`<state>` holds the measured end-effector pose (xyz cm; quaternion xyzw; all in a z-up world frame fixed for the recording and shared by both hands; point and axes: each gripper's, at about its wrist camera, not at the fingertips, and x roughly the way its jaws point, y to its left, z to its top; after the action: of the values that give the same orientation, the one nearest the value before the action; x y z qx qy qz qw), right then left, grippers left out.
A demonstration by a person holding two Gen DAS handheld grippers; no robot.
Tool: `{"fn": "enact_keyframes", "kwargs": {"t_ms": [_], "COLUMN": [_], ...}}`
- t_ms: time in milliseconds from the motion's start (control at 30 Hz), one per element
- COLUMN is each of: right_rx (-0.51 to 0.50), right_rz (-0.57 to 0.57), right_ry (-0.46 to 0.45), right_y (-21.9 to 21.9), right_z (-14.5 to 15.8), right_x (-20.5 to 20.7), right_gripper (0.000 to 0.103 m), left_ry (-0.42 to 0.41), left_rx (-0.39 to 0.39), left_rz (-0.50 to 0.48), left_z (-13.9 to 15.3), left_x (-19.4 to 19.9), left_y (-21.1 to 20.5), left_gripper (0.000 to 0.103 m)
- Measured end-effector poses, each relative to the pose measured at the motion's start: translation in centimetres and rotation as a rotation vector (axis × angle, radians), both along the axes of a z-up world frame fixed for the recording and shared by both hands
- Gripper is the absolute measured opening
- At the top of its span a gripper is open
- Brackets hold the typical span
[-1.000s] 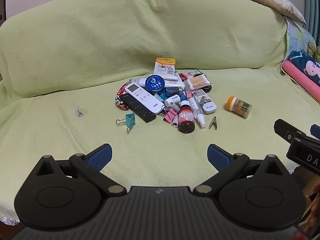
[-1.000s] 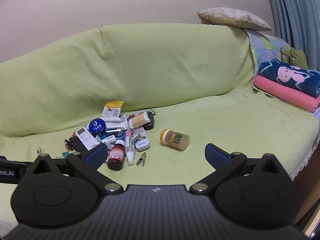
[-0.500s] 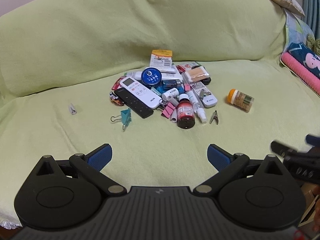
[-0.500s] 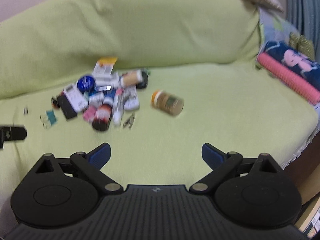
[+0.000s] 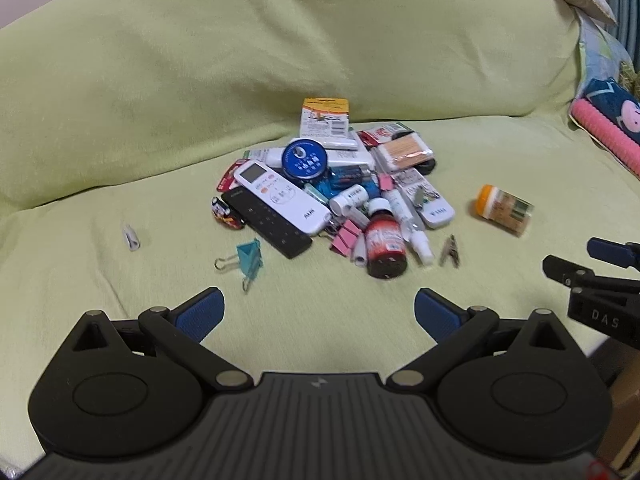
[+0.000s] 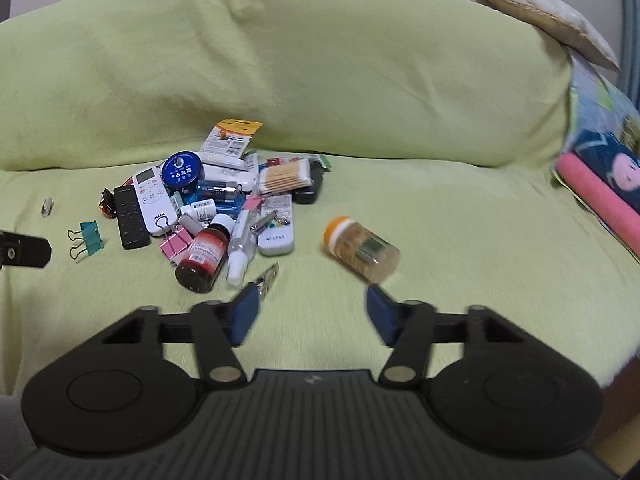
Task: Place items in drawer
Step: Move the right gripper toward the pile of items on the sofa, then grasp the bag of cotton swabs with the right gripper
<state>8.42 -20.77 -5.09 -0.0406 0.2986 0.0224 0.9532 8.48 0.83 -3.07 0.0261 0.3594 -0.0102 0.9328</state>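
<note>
Since half a second back, my right gripper (image 6: 310, 316) has narrowed its spread, though its jaws are apart and empty, aimed at the orange-capped bottle (image 6: 362, 249) lying on its side apart from the clutter pile (image 5: 332, 196). Left gripper (image 5: 318, 312) wide open, empty, hovering short of the teal binder clip (image 5: 249, 258). No drawer in either view; everything sits on the green sofa cover (image 6: 460, 208). Risk, as I judge it: the round bottle could roll off on the soft cover if one pad nudges it first. Open room all round the bottle; the seat's front edge and the folded pink towel (image 6: 600, 196) bound the right.
</note>
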Motion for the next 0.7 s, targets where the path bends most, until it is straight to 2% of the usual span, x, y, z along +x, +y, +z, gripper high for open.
{"fn": "enact_keyframes", "kwargs": {"t_ms": [167, 333, 533, 700], "right_rx": [-0.032, -0.184, -0.503, -0.766], "right_rz": [0.073, 0.155, 0.322, 0.489], "right_ry": [-0.006, -0.049, -0.101, -0.111], "right_y": [0.6, 1.9, 4.2, 6.1], "right_z": [-1.0, -1.1, -1.5, -4.1], "right_x": [3.7, 7.6, 12.9, 16.1], "right_gripper": [0.038, 0.031, 0.029, 0.029], "left_ry": [0.003, -0.006, -0.007, -0.013], "left_rx": [0.004, 0.005, 0.0, 0.009], "left_rz": [0.029, 0.052, 0.068, 0.055], "left_z": [-0.4, -0.5, -1.1, -1.2], "left_x": [3.2, 5.8, 8.2, 9.9], "left_y": [1.3, 2.4, 3.4, 3.3], "left_gripper": [0.102, 0.102, 0.102, 0.102]}}
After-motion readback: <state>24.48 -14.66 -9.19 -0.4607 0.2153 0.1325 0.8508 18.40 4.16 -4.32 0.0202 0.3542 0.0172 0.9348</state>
